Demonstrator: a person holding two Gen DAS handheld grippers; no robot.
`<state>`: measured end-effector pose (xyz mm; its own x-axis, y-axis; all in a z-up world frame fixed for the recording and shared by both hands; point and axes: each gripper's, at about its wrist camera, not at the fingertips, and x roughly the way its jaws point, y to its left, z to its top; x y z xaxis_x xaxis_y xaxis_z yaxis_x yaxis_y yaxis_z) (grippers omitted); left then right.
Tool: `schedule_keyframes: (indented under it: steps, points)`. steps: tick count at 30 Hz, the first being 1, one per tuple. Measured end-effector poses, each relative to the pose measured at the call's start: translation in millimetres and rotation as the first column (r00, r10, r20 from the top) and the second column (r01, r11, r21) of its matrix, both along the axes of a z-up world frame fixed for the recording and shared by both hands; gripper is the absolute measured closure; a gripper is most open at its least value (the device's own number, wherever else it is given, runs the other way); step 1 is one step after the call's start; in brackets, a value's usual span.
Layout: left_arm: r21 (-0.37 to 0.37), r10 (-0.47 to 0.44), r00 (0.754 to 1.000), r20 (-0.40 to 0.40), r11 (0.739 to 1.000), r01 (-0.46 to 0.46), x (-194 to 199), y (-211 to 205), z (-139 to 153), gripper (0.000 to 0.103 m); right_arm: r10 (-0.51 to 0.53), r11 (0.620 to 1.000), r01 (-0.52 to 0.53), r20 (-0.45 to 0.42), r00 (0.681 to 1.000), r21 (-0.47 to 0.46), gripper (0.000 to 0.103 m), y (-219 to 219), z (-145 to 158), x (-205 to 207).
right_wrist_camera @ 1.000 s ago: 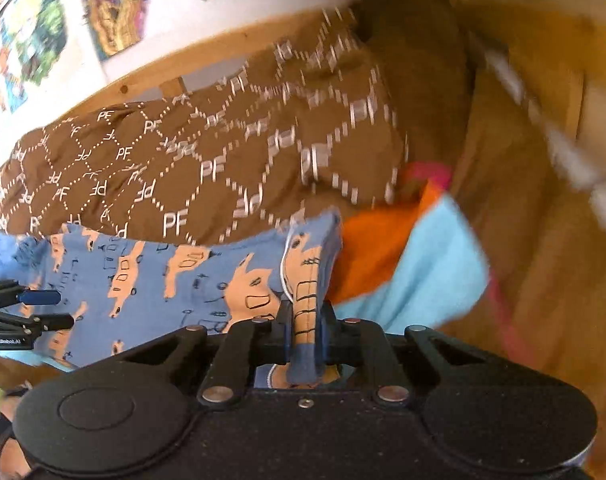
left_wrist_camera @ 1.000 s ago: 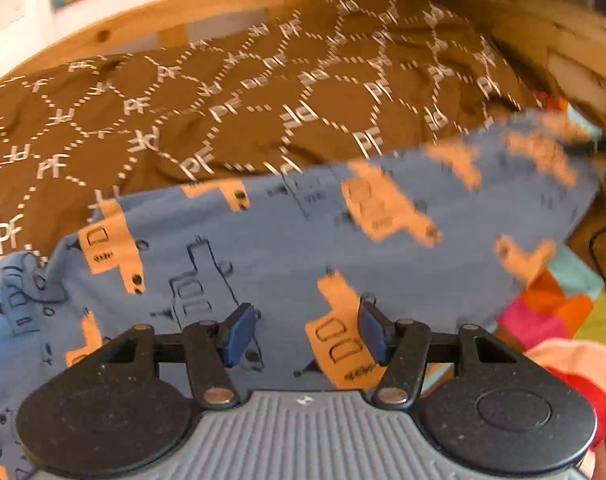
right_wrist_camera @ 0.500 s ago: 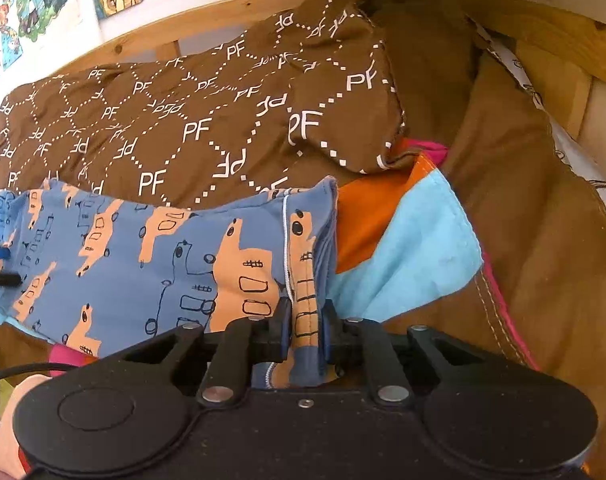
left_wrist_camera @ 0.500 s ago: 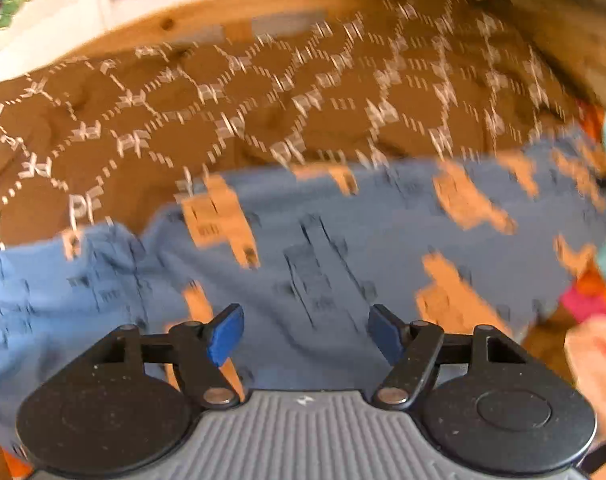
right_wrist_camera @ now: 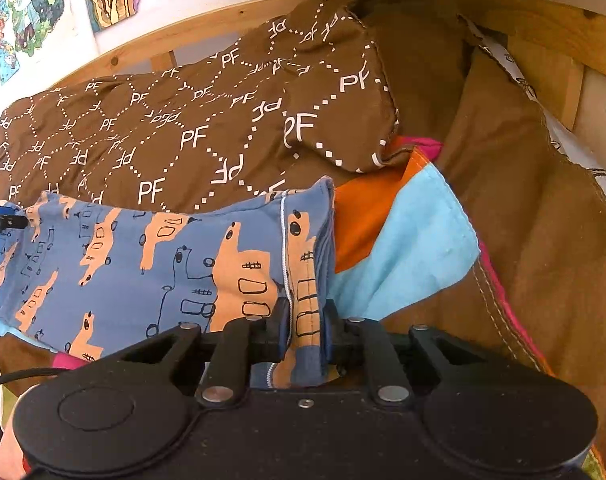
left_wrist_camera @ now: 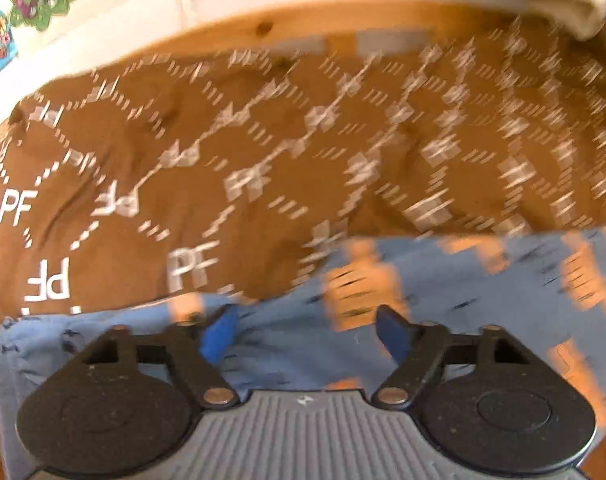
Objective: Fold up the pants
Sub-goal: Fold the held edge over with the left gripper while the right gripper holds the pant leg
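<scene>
Both tools differ: left tool (left_wrist_camera: 309, 330) has spread wider over pants (left_wrist_camera: 483, 304); right tool (right_wrist_camera: 305, 330) still pinches them.

"PF" all over my view, nothing else legible.
I read white "PF" letters repeating across the brown bedspread (right_wrist_camera: 223, 128), some mirrored or upside down, set inside its dotted diamond lattice.

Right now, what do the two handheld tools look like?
The left tool has a grey ribbed body, black speckled rounded housings, black linkage arms with silver rivets, and bright blue pads. The right tool has an all-black speckled body, matching linkages and rivets, and dark pads. A black cable runs beside it.
</scene>
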<state>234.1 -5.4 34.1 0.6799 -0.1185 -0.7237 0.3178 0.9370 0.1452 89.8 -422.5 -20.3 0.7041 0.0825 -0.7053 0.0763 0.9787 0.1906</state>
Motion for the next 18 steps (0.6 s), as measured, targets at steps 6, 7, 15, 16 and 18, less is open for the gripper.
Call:
schedule_keyframes:
  steps: [6,7,15,16,18]
  points:
    - [-0.181,-0.234,0.972,-0.010,0.956,0.229,-26.4,-99.2,-2.3,0.011,-0.043,0.999,0.043,0.010,0.999,0.031,0.077,3.3,1.2,-3.6]
    - [-0.184,-0.270,0.963,-0.010,0.947,0.264,-28.4,-117.1,-6.7,0.011,-0.047,0.998,0.046,0.014,0.999,0.038,0.072,4.0,1.2,-4.9]
    - [-0.040,-0.314,0.947,-0.071,0.949,0.312,-22.2,-213.6,-57.0,0.008,-0.089,0.992,0.083,0.061,0.994,0.097,0.071,1.6,-3.8,-14.9]
    - [-0.051,-0.310,0.948,-0.073,0.950,0.307,-21.9,-213.1,-56.2,0.008,-0.100,0.991,0.093,0.065,0.993,0.100,0.075,0.4,-4.2,-15.7]
    - [-0.062,-0.299,0.950,-0.093,0.954,0.294,-21.7,-211.4,-48.1,0.008,-0.124,0.988,0.115,0.080,0.989,0.102,0.077,0.1,-2.1,-18.0]
